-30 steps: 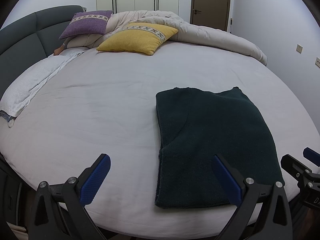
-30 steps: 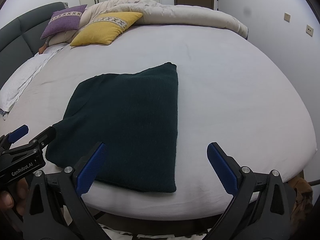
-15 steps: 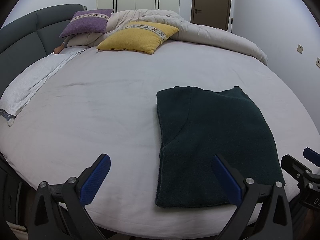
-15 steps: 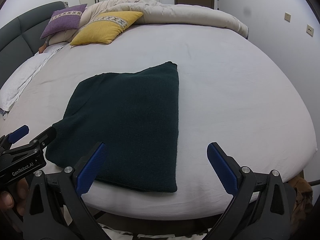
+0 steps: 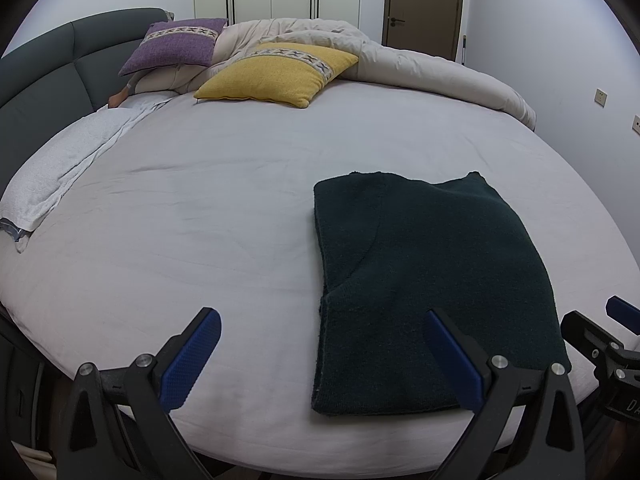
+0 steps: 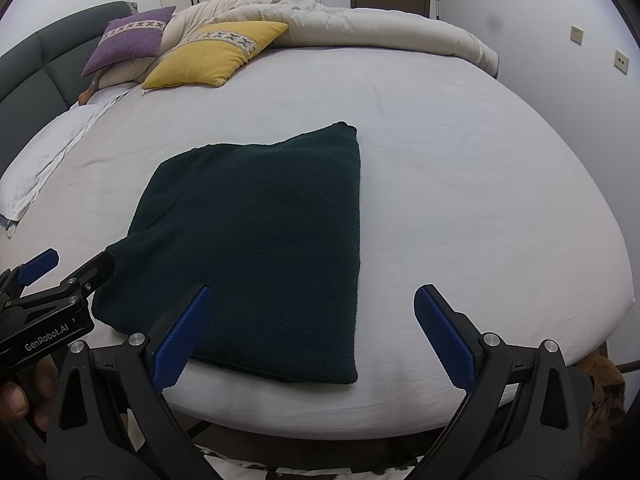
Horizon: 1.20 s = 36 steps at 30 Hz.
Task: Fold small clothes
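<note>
left claw (image 5: 320,356) spread wide, empty, at bed's near edge | right claw (image 6: 312,334) spread wide, empty, beside it | folded dark green sweater (image 6: 260,248) flat on bed (image 6: 480,184), near edge | yellow pillow (image 5: 276,74), purple pillow (image 5: 176,46), beige duvet (image 6: 360,28) far side

The round bed (image 5: 208,216), covered by a pale sheet, carries a folded dark green sweater (image 5: 424,280) near its front edge, a yellow pillow (image 5: 276,74), a purple pillow (image 5: 176,46), a beige duvet (image 5: 420,72) and a white towel (image 5: 60,164).
</note>
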### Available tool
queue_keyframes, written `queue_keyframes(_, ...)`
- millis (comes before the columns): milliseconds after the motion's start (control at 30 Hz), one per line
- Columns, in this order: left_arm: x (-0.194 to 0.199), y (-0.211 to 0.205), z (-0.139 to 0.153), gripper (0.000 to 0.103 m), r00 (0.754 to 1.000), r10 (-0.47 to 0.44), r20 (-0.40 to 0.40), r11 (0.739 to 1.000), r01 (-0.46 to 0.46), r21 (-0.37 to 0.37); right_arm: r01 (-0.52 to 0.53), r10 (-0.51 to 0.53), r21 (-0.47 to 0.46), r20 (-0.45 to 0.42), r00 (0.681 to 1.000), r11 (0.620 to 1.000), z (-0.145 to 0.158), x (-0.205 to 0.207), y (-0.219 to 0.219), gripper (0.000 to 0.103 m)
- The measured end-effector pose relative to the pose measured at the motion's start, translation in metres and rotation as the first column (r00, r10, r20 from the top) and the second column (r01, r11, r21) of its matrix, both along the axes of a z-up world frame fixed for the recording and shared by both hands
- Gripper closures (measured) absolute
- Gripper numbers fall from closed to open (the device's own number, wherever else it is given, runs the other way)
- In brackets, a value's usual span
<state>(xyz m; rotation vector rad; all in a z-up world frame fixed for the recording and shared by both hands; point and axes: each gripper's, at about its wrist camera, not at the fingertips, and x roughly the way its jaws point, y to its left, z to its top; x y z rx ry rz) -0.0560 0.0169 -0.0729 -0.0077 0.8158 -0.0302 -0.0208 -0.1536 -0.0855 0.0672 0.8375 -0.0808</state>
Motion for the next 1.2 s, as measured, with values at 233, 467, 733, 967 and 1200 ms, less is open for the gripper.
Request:
queue_keyframes(233, -0.0018, 0.0001, -0.0008, 0.0, 1.0, 0.003, 0.0, 1.0, -0.003, -0.001, 0.0, 0.0, 0.0, -0.001, 1.0, 1.0, -0.0009, -0.001, 0.0015, 0.001)
queue_keyframes(467, -0.0015, 0.0007, -0.0007, 0.0, 1.0, 0.002, 0.0, 1.0, -0.002, -0.001, 0.0, 0.0, 0.0, -0.002, 1.0, 1.0, -0.0013, -0.0012, 0.0017, 0.001)
queue_keyframes(733, -0.0009, 0.0014, -0.0006, 0.0, 1.0, 0.0, 0.0, 1.0, 0.0, 0.0, -0.001, 0.001, 0.001, -0.003, 1.0, 1.0, -0.0011, -0.0013, 0.0018, 0.001)
queue_keyframes(967, -0.0023, 0.0023, -0.0012, 0.0, 1.0, 0.003, -0.004, 1.0, -0.003, -0.002, -0.001, 0.001, 0.001, -0.003, 1.0, 1.0, -0.0011, -0.0014, 0.0019, 0.001)
queue_keyframes(1200, -0.0043, 0.0047, -0.0027, 0.0, 1.0, 0.01, -0.008, 1.0, -0.01, 0.003, 0.0, 0.0, 0.001, -0.004, 1.0, 1.0, -0.0009, -0.0018, 0.0018, 0.001)
